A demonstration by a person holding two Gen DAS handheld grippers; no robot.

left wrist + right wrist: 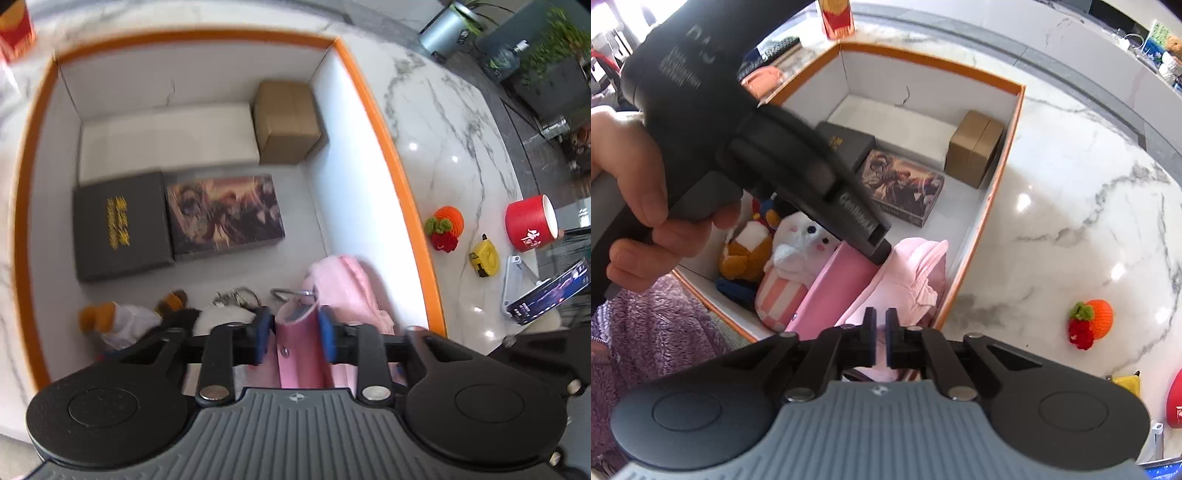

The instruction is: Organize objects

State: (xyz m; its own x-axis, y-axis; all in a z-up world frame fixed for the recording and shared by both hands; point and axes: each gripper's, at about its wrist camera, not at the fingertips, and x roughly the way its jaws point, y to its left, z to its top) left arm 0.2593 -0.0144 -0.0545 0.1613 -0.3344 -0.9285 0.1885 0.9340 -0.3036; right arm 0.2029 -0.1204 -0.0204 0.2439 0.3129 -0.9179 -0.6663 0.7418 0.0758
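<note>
Over the near end of a white box with an orange rim (388,155), my left gripper (295,332) points steeply down. An upright pink case (295,354) stands between its blue pads, which sit close beside it without clearly pressing. A pink cloth (354,284) lies bunched to the right of the case. In the right wrist view my right gripper (881,336) hovers over that pink cloth (912,273), a narrow gap showing between its pads. The pink case (838,291) leans under the left tool's black body (798,166), which a hand holds.
Inside the box lie a black box with gold lettering (118,225), a picture box (225,214), a brown carton (288,122) and plush toys (801,240). On the marble top to the right sit a crochet fruit (443,229), a yellow tape measure (484,258), a red cup (528,221) and a phone (546,291).
</note>
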